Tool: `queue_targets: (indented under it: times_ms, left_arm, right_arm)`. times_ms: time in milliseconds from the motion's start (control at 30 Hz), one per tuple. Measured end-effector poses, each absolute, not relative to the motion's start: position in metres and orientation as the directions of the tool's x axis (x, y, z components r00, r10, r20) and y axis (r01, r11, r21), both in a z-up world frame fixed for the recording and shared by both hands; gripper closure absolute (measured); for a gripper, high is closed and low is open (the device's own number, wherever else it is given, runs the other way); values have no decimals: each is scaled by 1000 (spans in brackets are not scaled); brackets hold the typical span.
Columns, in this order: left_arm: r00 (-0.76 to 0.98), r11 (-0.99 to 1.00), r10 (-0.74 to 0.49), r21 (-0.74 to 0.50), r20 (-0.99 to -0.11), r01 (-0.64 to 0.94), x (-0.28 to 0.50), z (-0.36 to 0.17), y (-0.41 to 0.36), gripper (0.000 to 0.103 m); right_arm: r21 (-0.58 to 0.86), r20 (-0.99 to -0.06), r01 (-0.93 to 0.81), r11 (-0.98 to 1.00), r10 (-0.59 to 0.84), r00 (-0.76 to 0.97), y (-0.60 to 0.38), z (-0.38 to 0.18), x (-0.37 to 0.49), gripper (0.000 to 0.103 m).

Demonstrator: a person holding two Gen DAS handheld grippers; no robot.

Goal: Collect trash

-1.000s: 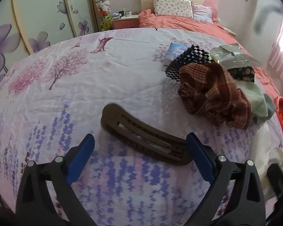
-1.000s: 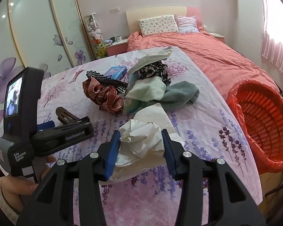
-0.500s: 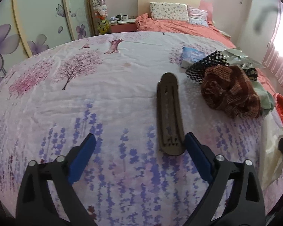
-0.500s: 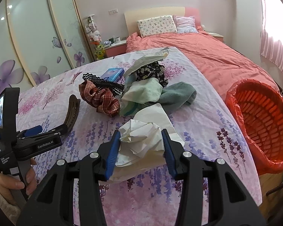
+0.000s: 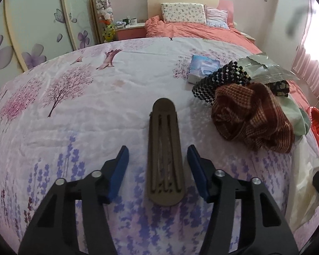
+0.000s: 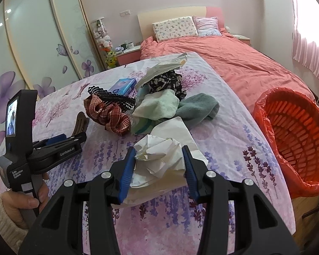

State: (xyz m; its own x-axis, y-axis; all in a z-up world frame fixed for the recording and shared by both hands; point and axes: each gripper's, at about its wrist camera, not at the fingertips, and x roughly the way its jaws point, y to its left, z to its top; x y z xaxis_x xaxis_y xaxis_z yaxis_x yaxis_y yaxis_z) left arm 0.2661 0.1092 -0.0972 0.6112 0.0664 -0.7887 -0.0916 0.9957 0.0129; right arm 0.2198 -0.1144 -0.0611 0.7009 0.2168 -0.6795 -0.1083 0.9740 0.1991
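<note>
We are working in a bedroom, at a table (image 5: 78, 110) with a flowery cloth. Our left tongs (image 5: 157, 167) are closing around the brown hair clip (image 5: 164, 155), which lies between the pads and points to 12 o'clock; they are not touching it yet. We should keep it centred and squeeze slowly. Our right tongs (image 6: 159, 167) are pinching the crumpled paper (image 6: 159, 155). The red basket (image 6: 297, 140) is waiting at 3 o'clock, and it is looking empty.
</note>
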Motion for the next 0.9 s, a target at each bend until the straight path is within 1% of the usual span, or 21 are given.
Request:
queue_targets:
  times_ms: [67,100,133,167,300,500,900]
  left_arm:
    - [617,997,53,6,-785,-79,266,-97,108,62]
    - [618,997,50,3,-784,-76,265,-96,107,65]
    - [620,997,42,-5,-783,-74,265,-96,108,66]
    - [621,997,37,-13,-783,-75,264,-96,109,70]
    - [630,996,2,-57,-776,-72,263,-95,115,71]
    - [644,995,-10,-70,-765,-67,256,-88,119,71]
    - [719,996,-38,-85,-693,-30,232,-37,110,71]
  right_arm:
    - [203,-680,-106,973,218,700,-115,-62,220,58]
    - [204,-680,-105,973,218,700,-115,-62,220,58]
    - [206,-681,-104,973,219,699,-115,-63,220,58]
    - [208,-681,-103,973,220,698,-116,-63,221,58]
    - [213,-680,-100,972,221,699,-116,-63,221,58]
    - [219,-659,-99,971,221,719,-119,-53,219,58]
    - [233,-608,-85,969,214,765,-132,-31,213,58]
